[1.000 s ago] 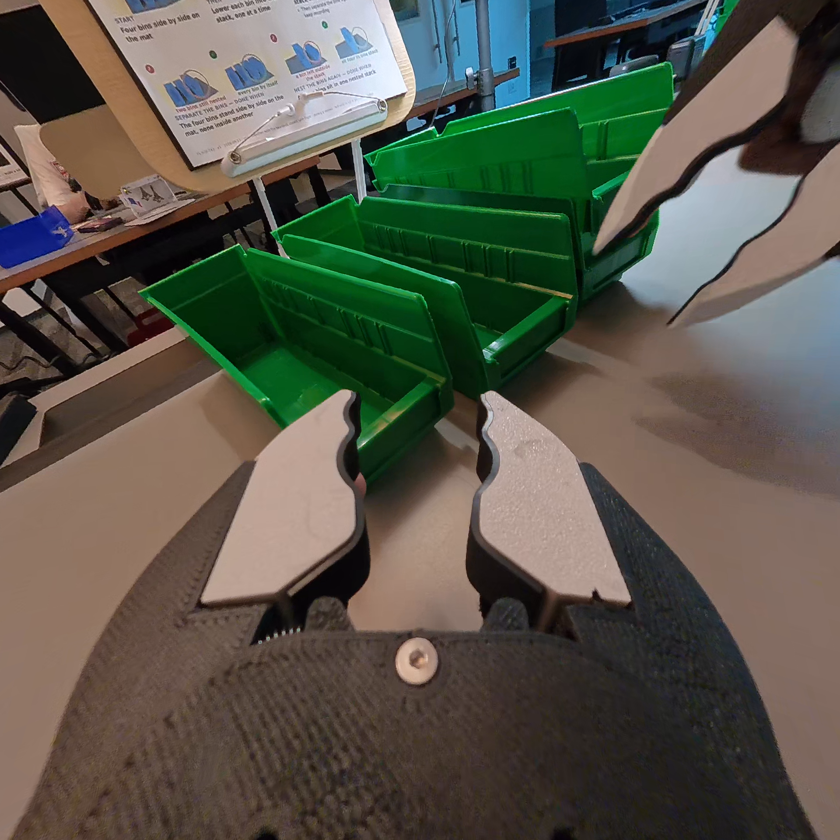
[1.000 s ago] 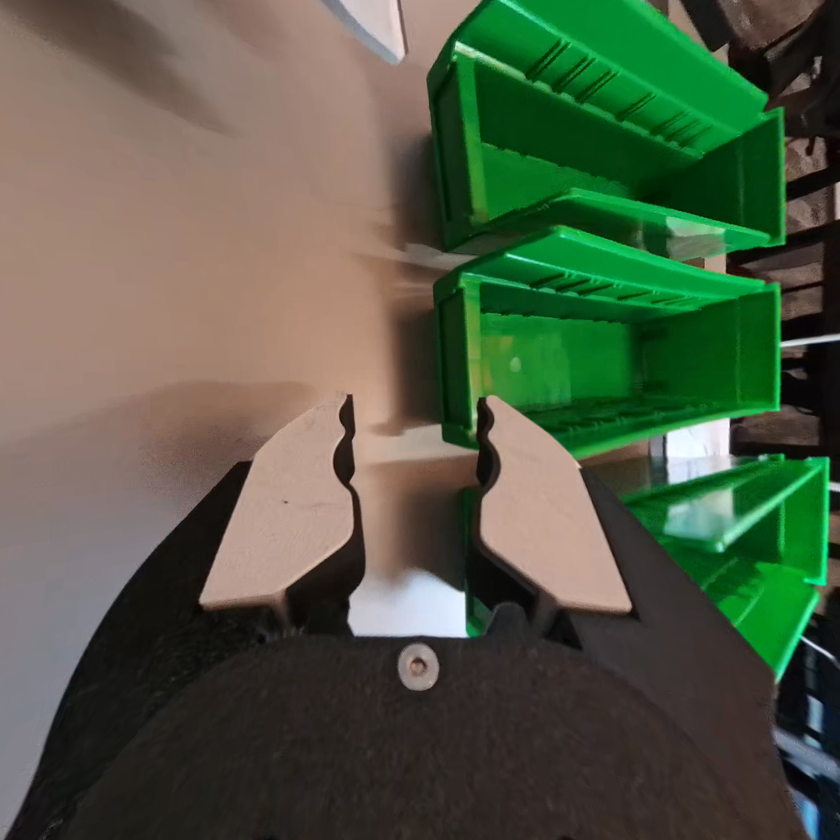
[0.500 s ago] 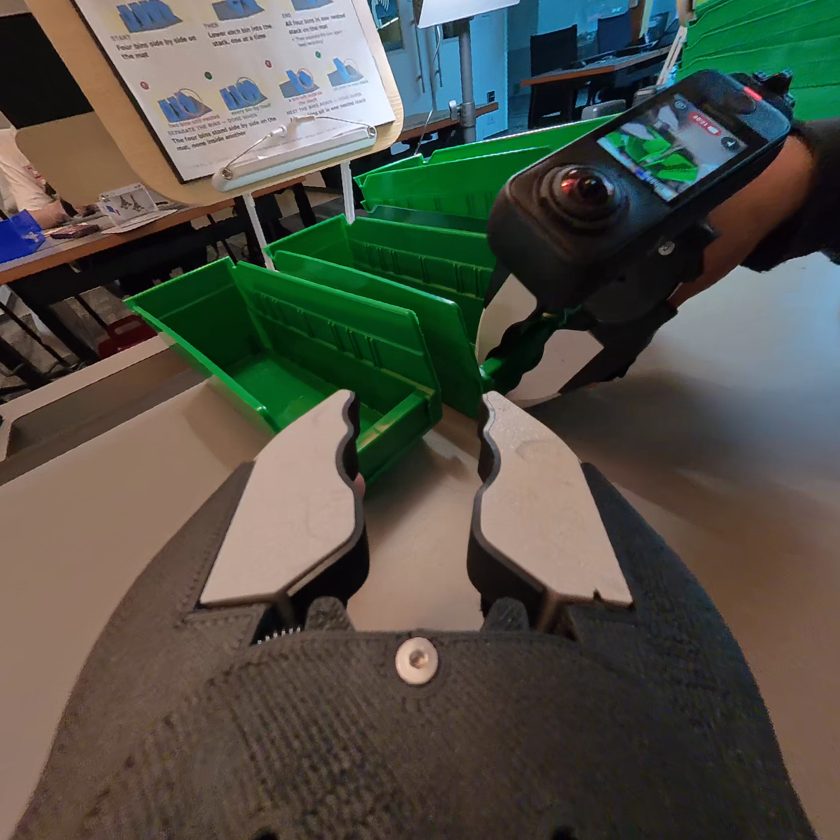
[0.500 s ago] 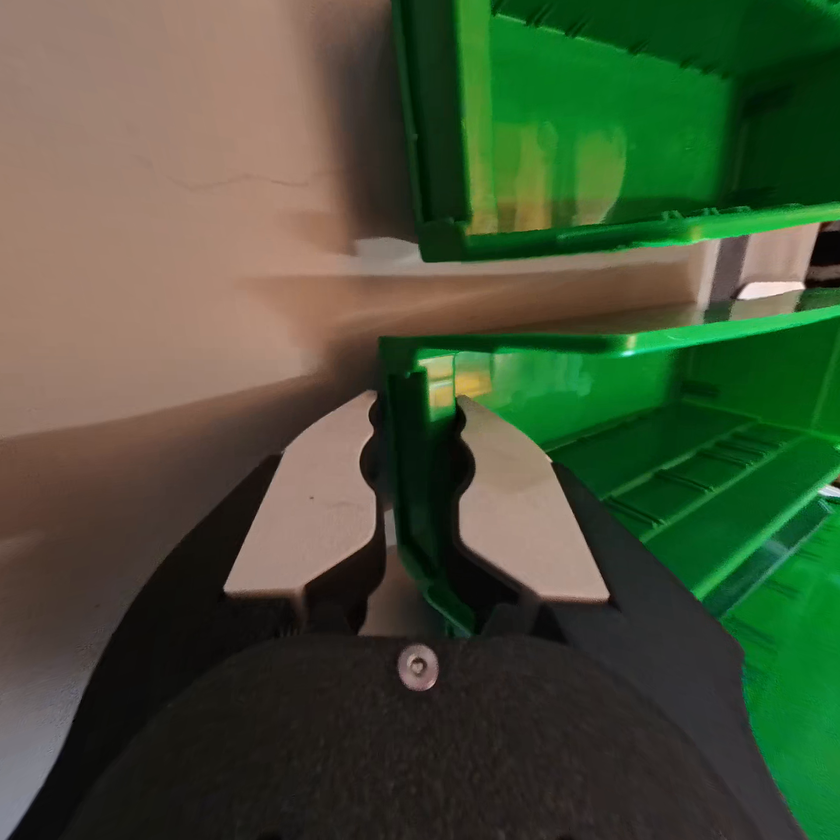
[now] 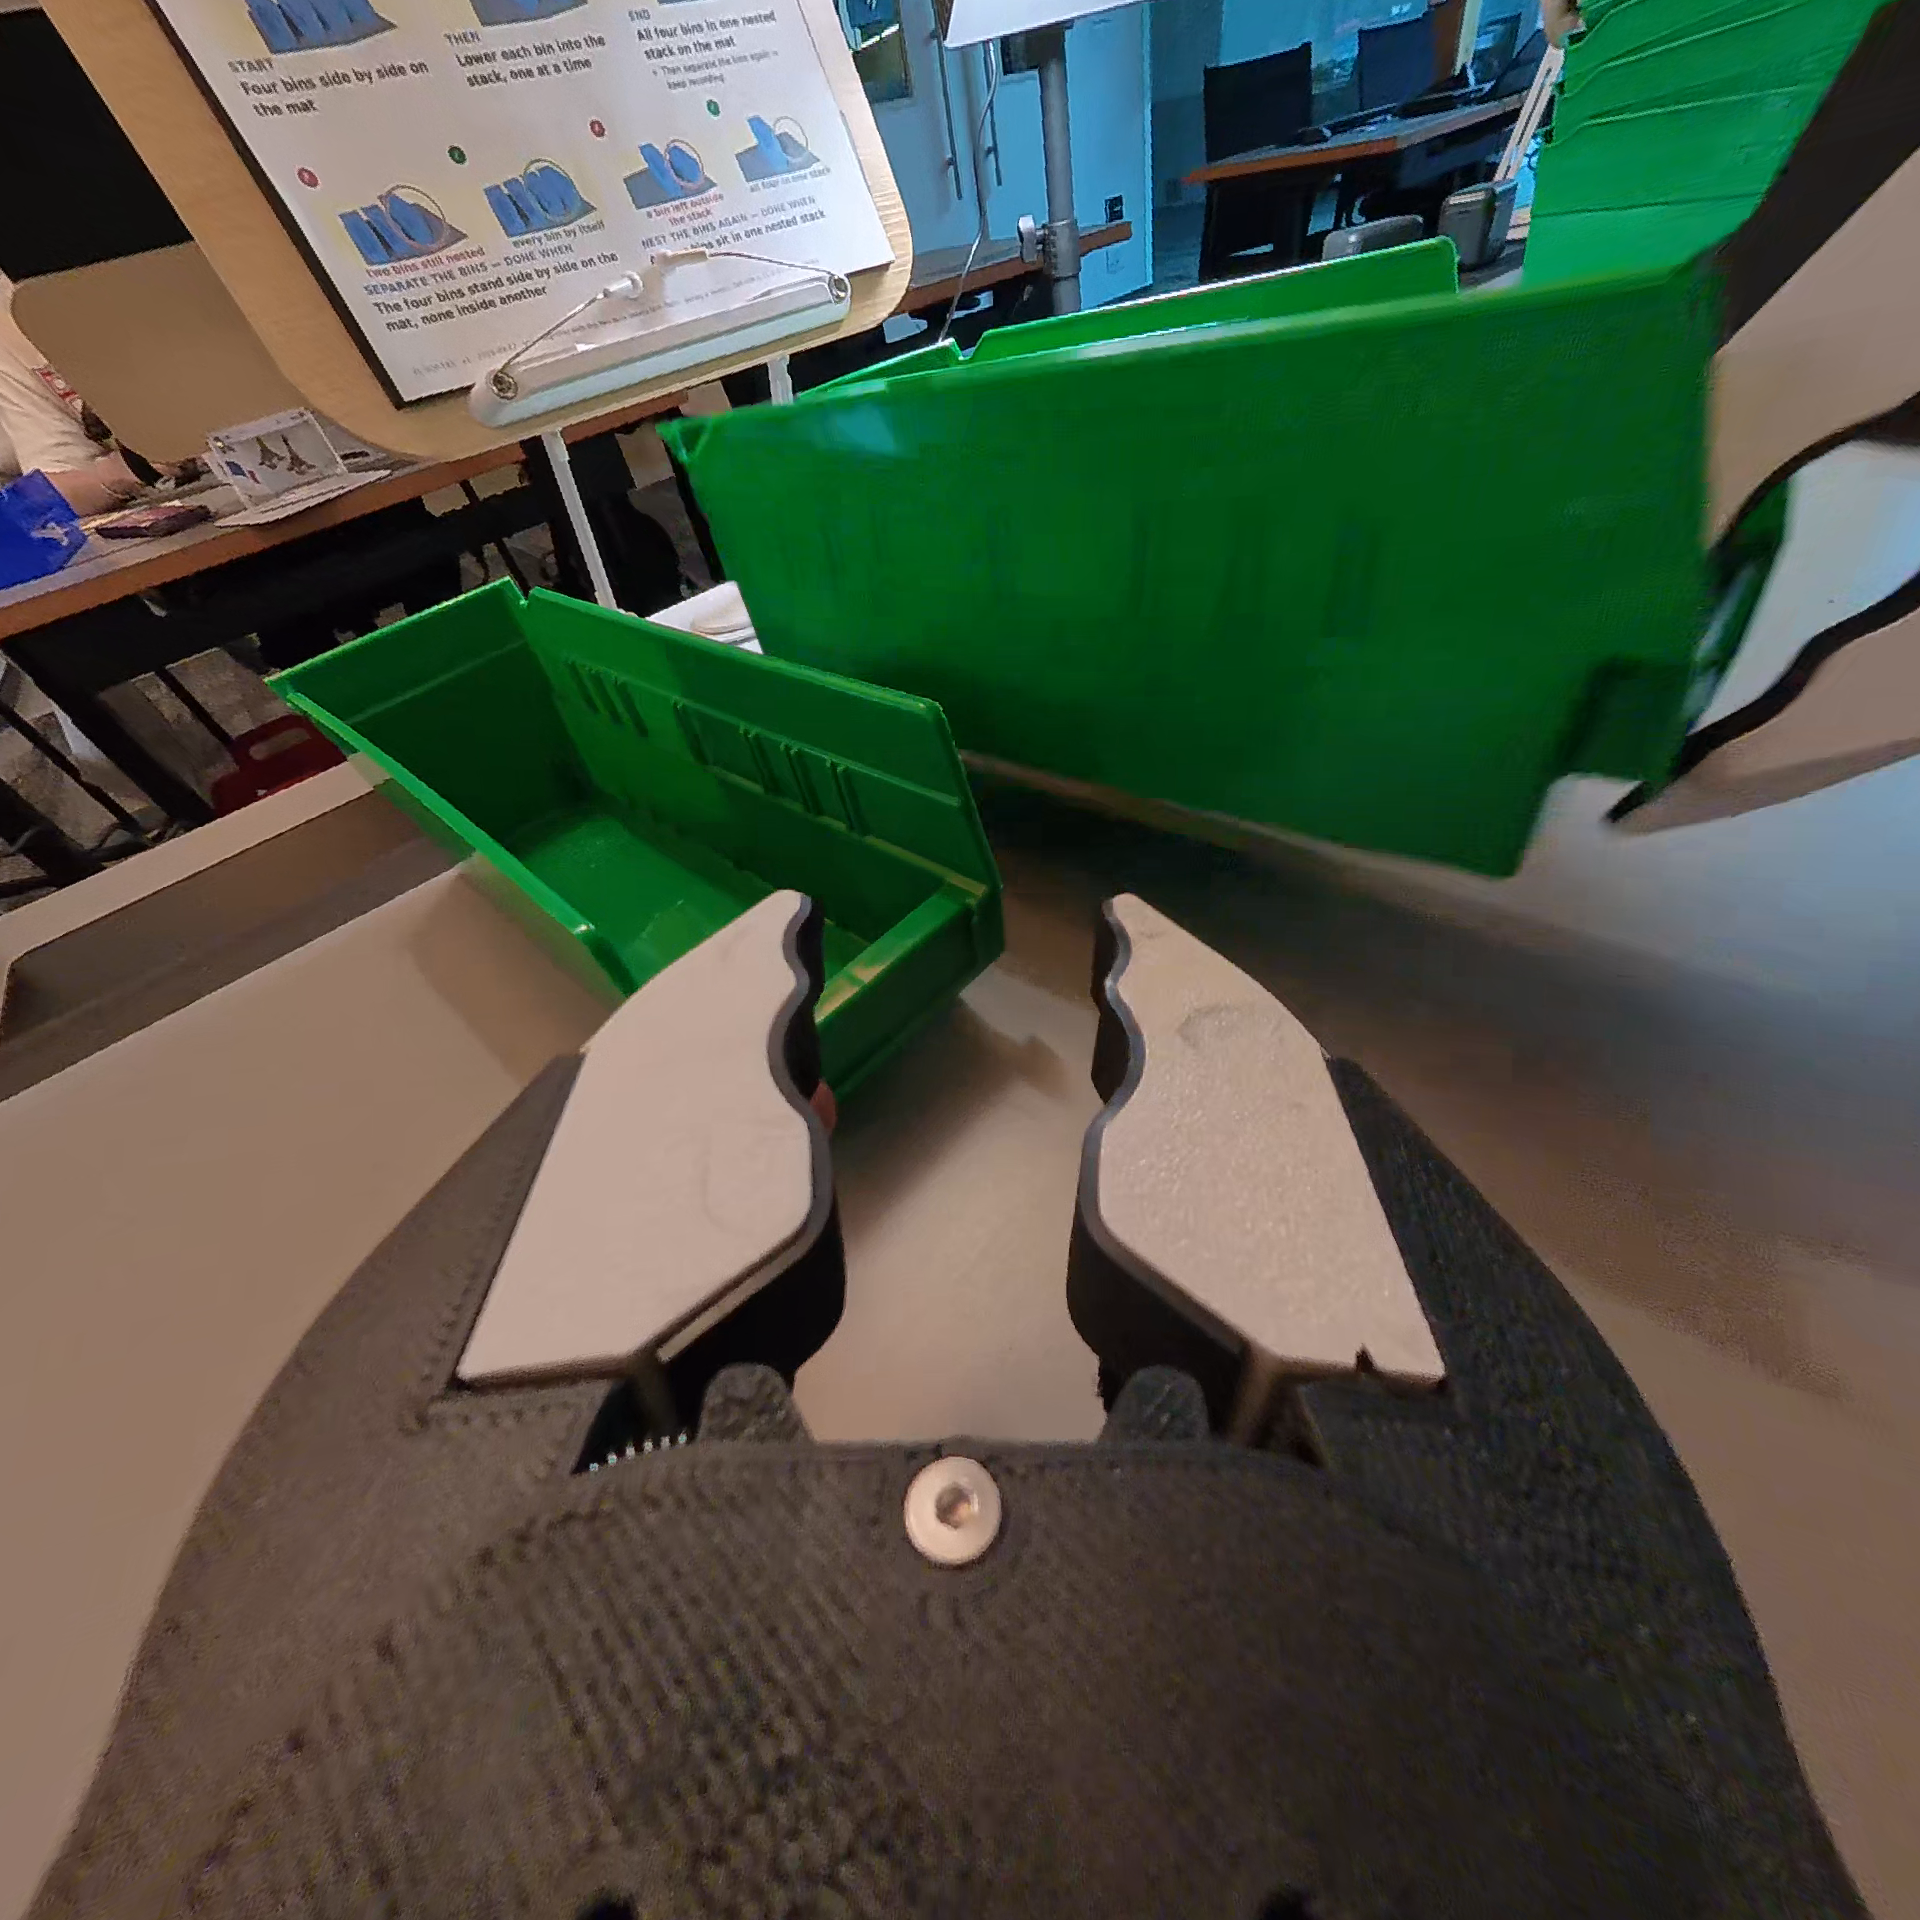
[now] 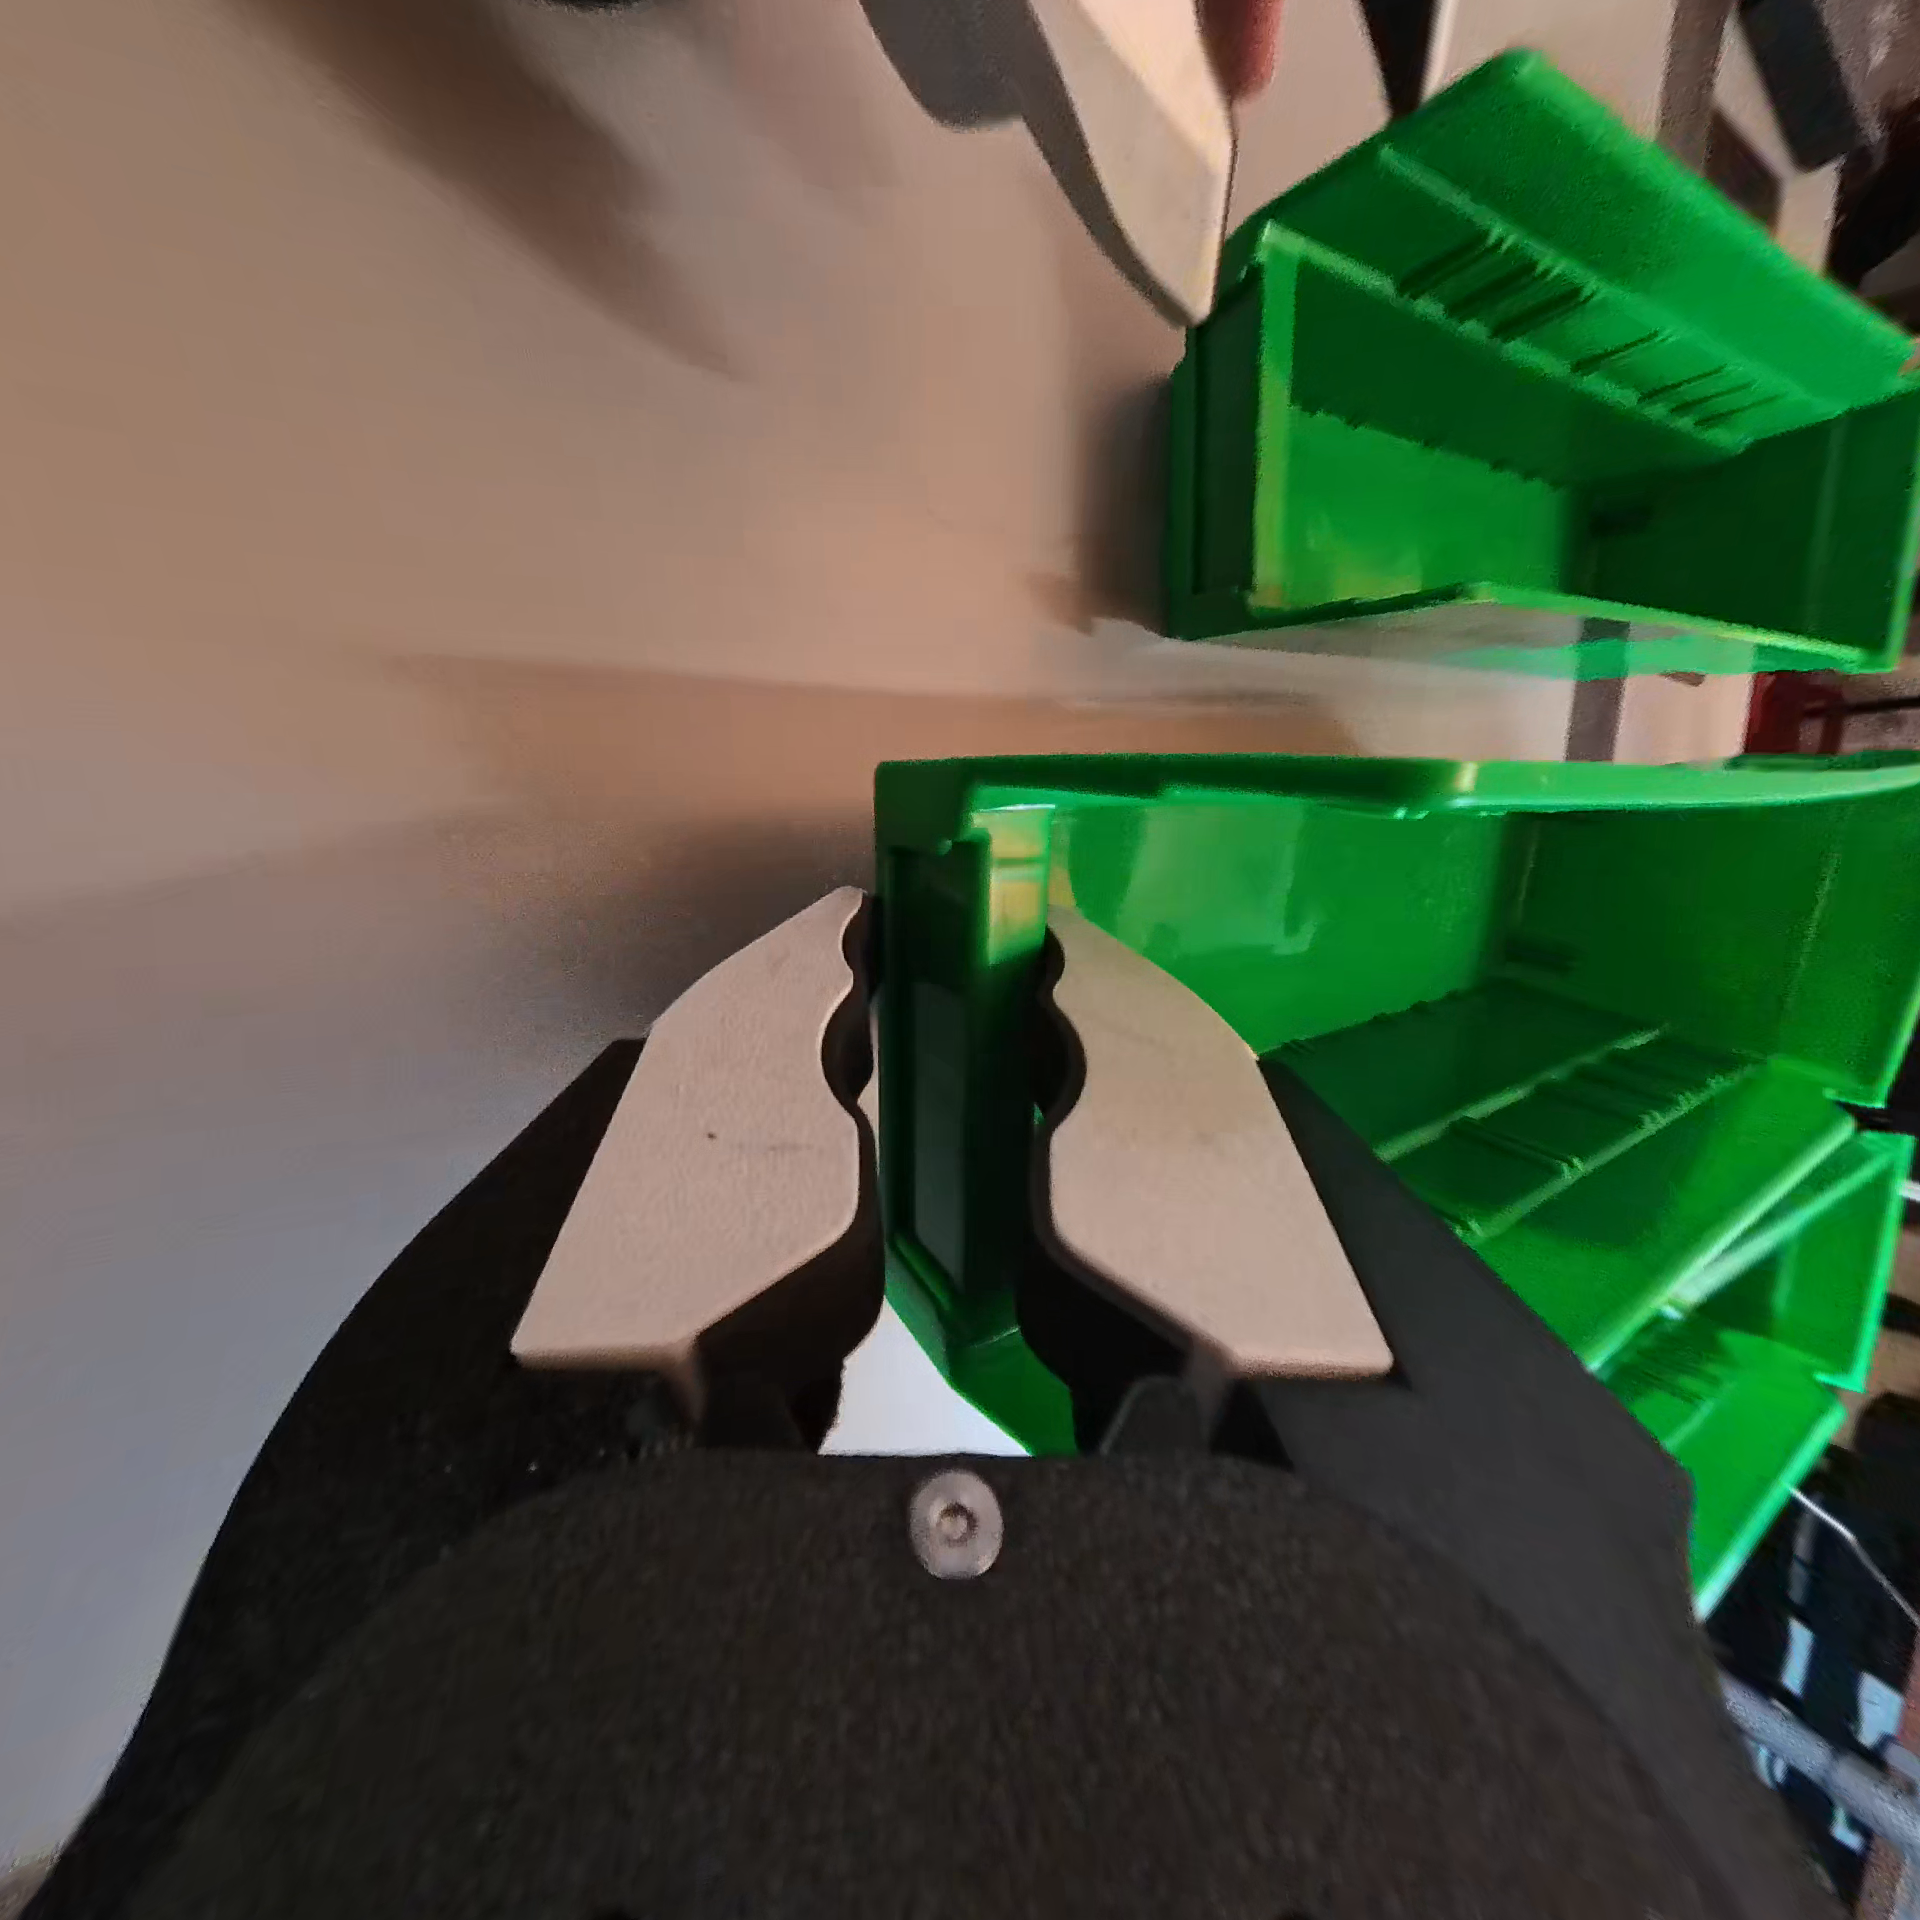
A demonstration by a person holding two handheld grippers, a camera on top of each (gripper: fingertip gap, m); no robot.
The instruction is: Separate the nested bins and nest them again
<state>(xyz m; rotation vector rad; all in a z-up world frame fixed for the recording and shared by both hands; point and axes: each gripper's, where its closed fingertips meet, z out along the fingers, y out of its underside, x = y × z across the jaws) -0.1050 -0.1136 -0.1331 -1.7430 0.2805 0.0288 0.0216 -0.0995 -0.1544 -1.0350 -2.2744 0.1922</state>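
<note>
My right gripper point(image 6: 956, 935) is shut on the front wall of a green bin point(image 6: 1351, 914). In the left wrist view this bin point(image 5: 1247, 603) hangs tilted above the grey mat point(image 5: 1558, 1039), with the right gripper point(image 5: 1766, 644) at its right end. A second green bin point(image 5: 665, 821) stands on the mat at the left; it also shows in the right wrist view point(image 6: 1507, 416). My left gripper point(image 5: 956, 935) is open and empty, low over the mat just in front of that bin's front corner. More green bins point(image 6: 1766, 1403) lie behind the held one.
A clipboard with an instruction sheet point(image 5: 540, 187) stands on a thin stand behind the bins. The mat's left edge point(image 5: 156, 883) drops off to the floor. Another green bin point(image 5: 1247, 301) sits at the back. Desks and a person's sleeve are farther back.
My right gripper came in, closed on the front wall of the second bin and lifted it off the mat, out of the row. My left gripper stayed open and almost still.
</note>
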